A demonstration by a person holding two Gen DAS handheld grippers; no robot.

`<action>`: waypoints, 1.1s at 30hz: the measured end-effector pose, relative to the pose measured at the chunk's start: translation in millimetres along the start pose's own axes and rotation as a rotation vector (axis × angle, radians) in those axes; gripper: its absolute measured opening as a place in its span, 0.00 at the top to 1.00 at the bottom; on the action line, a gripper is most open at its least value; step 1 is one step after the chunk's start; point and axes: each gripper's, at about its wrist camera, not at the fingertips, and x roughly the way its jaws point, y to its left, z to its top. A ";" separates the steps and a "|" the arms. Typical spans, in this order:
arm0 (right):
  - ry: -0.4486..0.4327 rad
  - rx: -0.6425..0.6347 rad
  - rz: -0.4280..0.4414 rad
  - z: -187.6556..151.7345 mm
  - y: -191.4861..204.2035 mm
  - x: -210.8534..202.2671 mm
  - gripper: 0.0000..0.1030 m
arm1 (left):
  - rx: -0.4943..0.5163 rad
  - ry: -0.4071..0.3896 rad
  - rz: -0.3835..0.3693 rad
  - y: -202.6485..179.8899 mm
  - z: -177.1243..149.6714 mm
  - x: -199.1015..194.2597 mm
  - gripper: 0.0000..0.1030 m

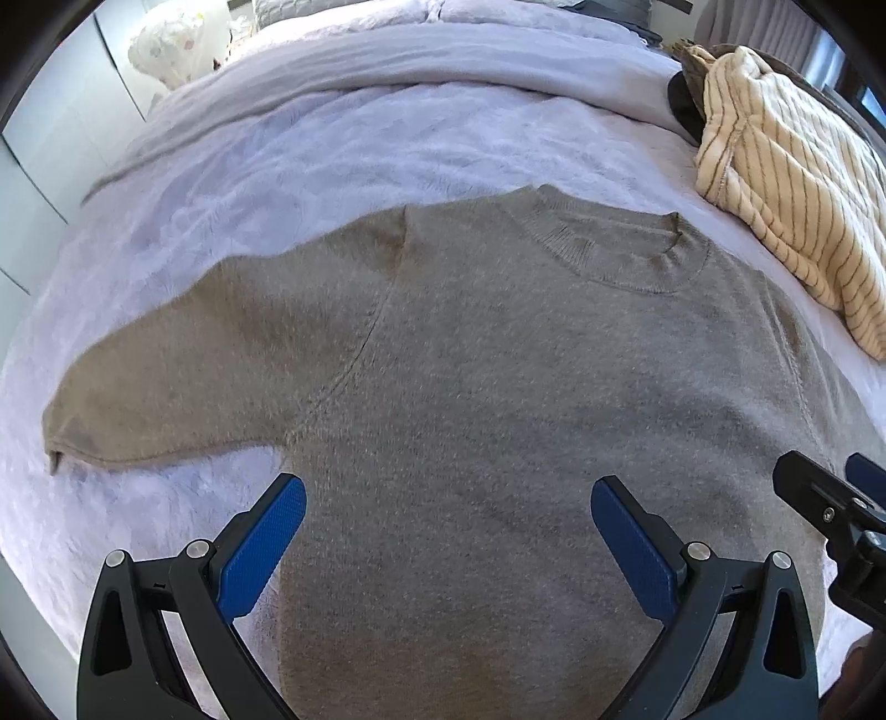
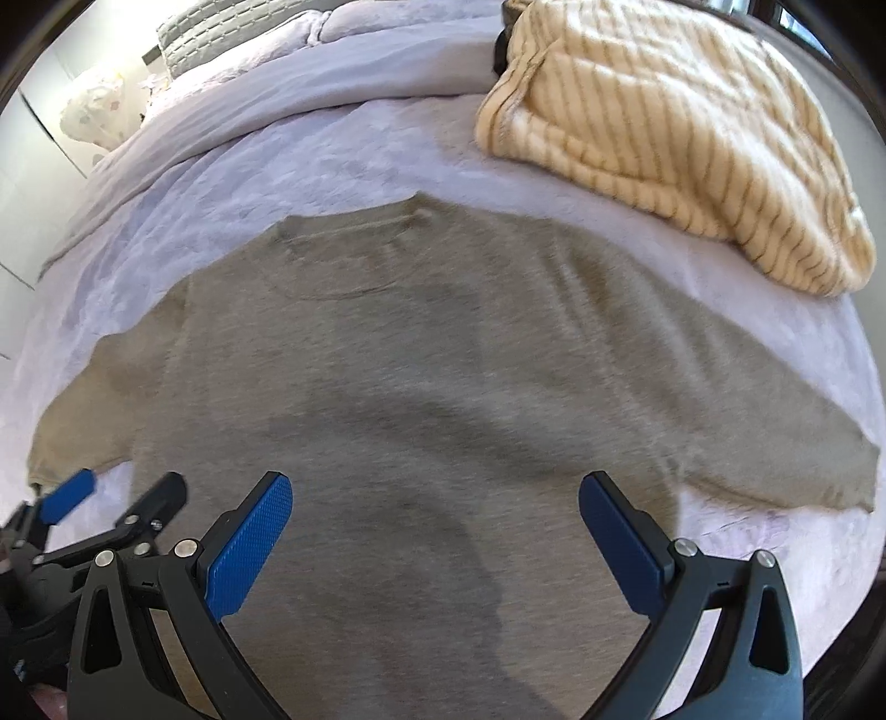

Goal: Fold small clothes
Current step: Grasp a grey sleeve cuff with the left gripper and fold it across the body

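A grey-brown knit sweater (image 1: 498,360) lies flat and face up on the bed, collar (image 1: 620,243) far from me, sleeves spread left and right. It also shows in the right wrist view (image 2: 421,376). My left gripper (image 1: 448,498) is open and empty, held above the sweater's lower left body. My right gripper (image 2: 434,495) is open and empty above the lower body. The right gripper shows at the right edge of the left wrist view (image 1: 825,498). The left gripper shows at the lower left of the right wrist view (image 2: 111,498).
The bed has a pale lilac fleece cover (image 1: 332,144). A cream striped garment (image 2: 675,122) lies heaped at the far right, also in the left wrist view (image 1: 786,188). A white patterned bundle (image 1: 177,44) and grey pillow (image 2: 232,27) sit at the back.
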 end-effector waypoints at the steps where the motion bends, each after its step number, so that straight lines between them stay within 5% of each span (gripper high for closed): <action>1: 0.002 -0.004 0.003 -0.8 3.0 0.7 0.00 | -0.016 0.000 -0.002 6.0 -1.1 1.3 0.00; 7: 0.005 -0.077 0.033 -6.1 38.2 6.2 0.00 | -0.169 -0.015 -0.037 68.4 -7.9 8.4 0.00; 16: 0.120 -0.142 0.247 -18.6 99.5 27.3 0.00 | -0.455 -0.118 0.076 218.4 -25.4 16.0 0.00; 21: 0.171 -0.219 0.238 -30.6 131.6 33.3 0.00 | -0.633 -0.164 0.123 300.8 -37.1 30.7 0.00; 27: 0.191 -0.239 0.221 -34.9 149.3 38.9 0.00 | -0.719 -0.221 0.150 354.4 -30.5 52.6 0.00; 28: 0.194 -0.243 0.219 -34.7 151.4 38.4 0.00 | -0.728 -0.231 0.158 357.5 -31.0 53.5 0.09; 29: 0.196 -0.245 0.218 -35.3 152.3 37.5 0.00 | -0.742 -0.240 0.155 362.6 -29.4 54.2 0.34; 30: 0.195 -0.248 0.218 -36.8 153.8 36.8 0.00 | -0.756 -0.240 0.124 368.8 -27.8 56.5 0.45; 32: 0.195 -0.249 0.223 -37.8 156.7 35.5 0.00 | -0.793 -0.249 -0.005 376.2 -30.3 61.7 0.86; 33: 0.194 -0.248 0.225 -38.3 157.4 35.4 0.00 | -0.805 -0.256 -0.046 378.2 -32.1 62.3 0.88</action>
